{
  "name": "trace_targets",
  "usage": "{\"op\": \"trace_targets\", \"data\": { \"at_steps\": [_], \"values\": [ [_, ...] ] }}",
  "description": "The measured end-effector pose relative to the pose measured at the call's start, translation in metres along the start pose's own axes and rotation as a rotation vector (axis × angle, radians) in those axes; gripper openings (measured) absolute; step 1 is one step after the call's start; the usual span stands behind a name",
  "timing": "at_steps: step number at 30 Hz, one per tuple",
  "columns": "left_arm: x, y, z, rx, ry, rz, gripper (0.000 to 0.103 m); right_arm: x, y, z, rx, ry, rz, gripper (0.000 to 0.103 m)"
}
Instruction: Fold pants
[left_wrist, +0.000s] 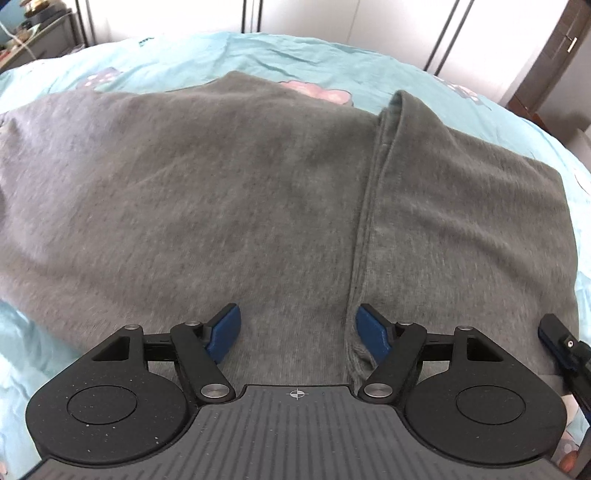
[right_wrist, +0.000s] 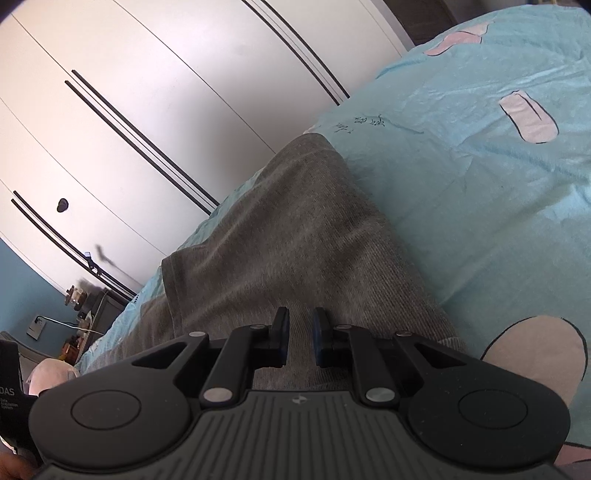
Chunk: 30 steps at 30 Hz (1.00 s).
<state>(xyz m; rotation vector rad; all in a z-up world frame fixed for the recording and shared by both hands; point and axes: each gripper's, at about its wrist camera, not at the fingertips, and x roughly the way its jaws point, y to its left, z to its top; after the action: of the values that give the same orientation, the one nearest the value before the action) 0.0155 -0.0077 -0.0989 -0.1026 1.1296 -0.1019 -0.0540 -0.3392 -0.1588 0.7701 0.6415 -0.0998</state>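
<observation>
Left gripper (left_wrist: 297, 332): jaws spread wide, blue pads (left_wrist: 224, 332) well apart, nothing between them, poised low over grey pants (left_wrist: 221, 192). Right gripper (right_wrist: 300, 338): jaws nearly closed, narrow gap between pads, tilted sideways, low over pants, just beside left gripper.

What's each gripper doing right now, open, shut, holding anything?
Left gripper: open wide, jaws over the gray pants, gripping nothing.
Right gripper: narrow gap between pads, over the pants, no cloth visibly pinched; open.
</observation>
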Motion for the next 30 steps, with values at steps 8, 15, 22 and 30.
{"op": "trace_targets", "data": {
  "at_steps": [8, 15, 22, 30],
  "values": [
    [-0.001, 0.019, 0.0, -0.119, -0.001, -0.024, 0.068, -0.001, 0.002, -0.002, -0.028, -0.001, -0.012, 0.013],
    [-0.037, 0.087, -0.018, -0.421, -0.213, -0.269, 0.089, 0.0, 0.003, -0.004, -0.05, -0.007, -0.017, 0.013],
    [-0.072, 0.187, -0.029, -0.584, -0.397, -0.413, 0.097, -0.001, 0.005, -0.005, -0.063, -0.013, -0.02, 0.014],
    [-0.078, 0.311, -0.043, -0.713, -0.435, -0.294, 0.091, -0.001, 0.014, -0.008, -0.125, -0.015, -0.019, 0.03]
  ]
}}
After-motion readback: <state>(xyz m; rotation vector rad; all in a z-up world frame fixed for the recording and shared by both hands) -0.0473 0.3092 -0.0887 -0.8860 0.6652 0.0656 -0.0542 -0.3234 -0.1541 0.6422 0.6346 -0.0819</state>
